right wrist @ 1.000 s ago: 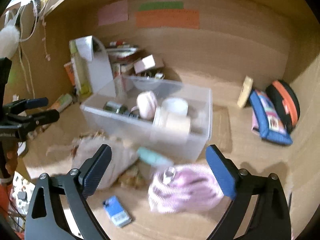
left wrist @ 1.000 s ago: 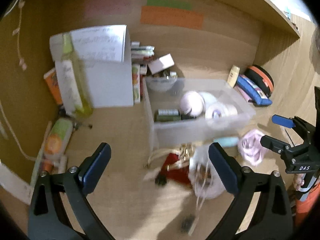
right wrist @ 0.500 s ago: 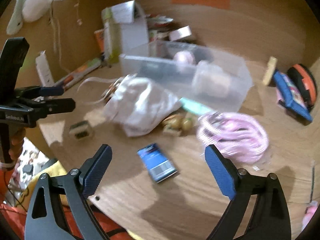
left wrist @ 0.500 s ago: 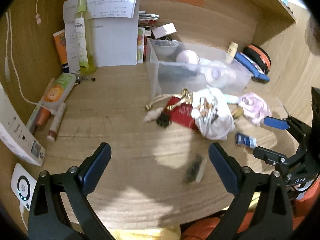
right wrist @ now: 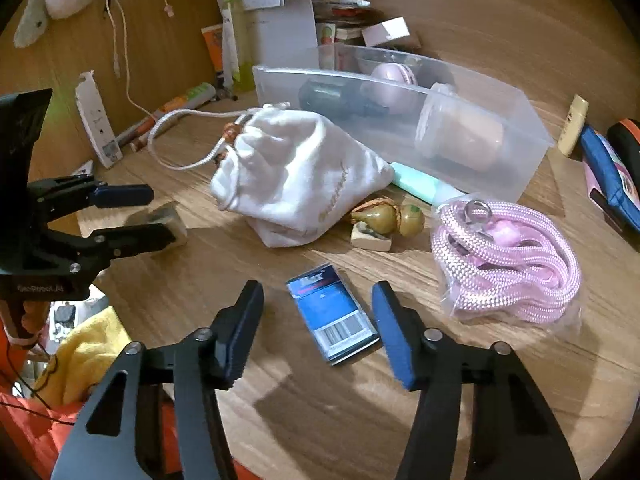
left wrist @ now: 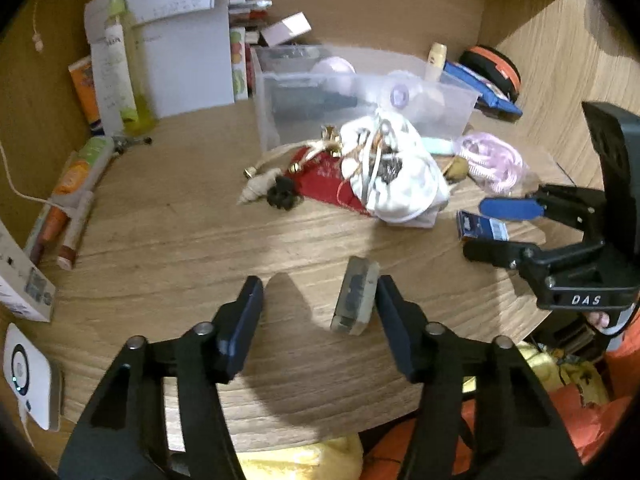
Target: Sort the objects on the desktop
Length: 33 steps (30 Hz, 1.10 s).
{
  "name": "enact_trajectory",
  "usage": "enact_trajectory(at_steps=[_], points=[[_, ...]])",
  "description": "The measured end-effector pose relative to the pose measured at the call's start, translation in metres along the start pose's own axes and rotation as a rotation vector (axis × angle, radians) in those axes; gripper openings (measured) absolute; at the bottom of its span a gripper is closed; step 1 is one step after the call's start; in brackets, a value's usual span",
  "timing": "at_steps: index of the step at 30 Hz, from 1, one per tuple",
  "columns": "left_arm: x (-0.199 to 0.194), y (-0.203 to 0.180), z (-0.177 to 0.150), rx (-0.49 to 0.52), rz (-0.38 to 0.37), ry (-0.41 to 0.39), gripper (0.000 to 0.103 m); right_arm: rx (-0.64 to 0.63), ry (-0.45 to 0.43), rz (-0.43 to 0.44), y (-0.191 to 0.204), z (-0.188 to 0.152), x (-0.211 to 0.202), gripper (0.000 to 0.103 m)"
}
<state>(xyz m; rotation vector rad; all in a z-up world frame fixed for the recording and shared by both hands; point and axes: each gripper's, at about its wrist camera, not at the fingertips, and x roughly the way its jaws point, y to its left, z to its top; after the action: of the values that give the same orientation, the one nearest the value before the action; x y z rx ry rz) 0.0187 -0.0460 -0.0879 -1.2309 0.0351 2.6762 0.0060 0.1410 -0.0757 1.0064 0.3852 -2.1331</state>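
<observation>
Pickup step, by the look of it: left gripper point(left wrist: 318, 304) is closing around a small grey case point(left wrist: 354, 300), right gripper point(right wrist: 318, 312) around a blue packet point(right wrist: 334, 314), neither pinched yet. Next, each needs a firm squeeze, then a lift toward the clear bin point(right wrist: 532, 148).

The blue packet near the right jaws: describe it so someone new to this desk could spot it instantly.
Start at the clear plastic bin in the middle of the wooden desk. In front of it lie a white drawstring pouch and a bagged coil of pink rope. Nearer the desk edge, between them, is the small blue packet: the only flat, rectangular item there, with a barcode at its near end.
</observation>
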Motion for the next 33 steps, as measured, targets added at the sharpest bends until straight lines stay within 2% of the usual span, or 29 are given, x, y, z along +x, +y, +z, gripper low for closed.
enact_trajectory(at_steps=[3,6,8,15,28,33], points=[[0.003,0.001,0.000,-0.009,0.008,-0.008,0.048,-0.020,0.000,-0.002,-0.001,0.001,0.002,0.045],[0.004,0.003,0.001,-0.019,0.012,-0.019,0.031,-0.053,-0.007,-0.009,0.004,0.001,0.002,0.033],[0.005,0.005,0.002,-0.023,0.015,-0.020,0.016,-0.067,-0.008,0.005,0.009,0.001,0.002,0.027],[-0.006,0.011,0.005,-0.042,0.029,-0.056,0.015,-0.053,-0.028,0.035,0.010,0.006,-0.009,0.025],[-0.046,0.025,0.041,-0.067,0.067,-0.209,0.015,-0.012,-0.156,-0.015,-0.018,0.044,-0.051,0.025],[-0.045,0.024,0.066,-0.066,0.017,-0.224,0.015,0.013,-0.211,-0.022,-0.035,0.065,-0.062,0.025]])
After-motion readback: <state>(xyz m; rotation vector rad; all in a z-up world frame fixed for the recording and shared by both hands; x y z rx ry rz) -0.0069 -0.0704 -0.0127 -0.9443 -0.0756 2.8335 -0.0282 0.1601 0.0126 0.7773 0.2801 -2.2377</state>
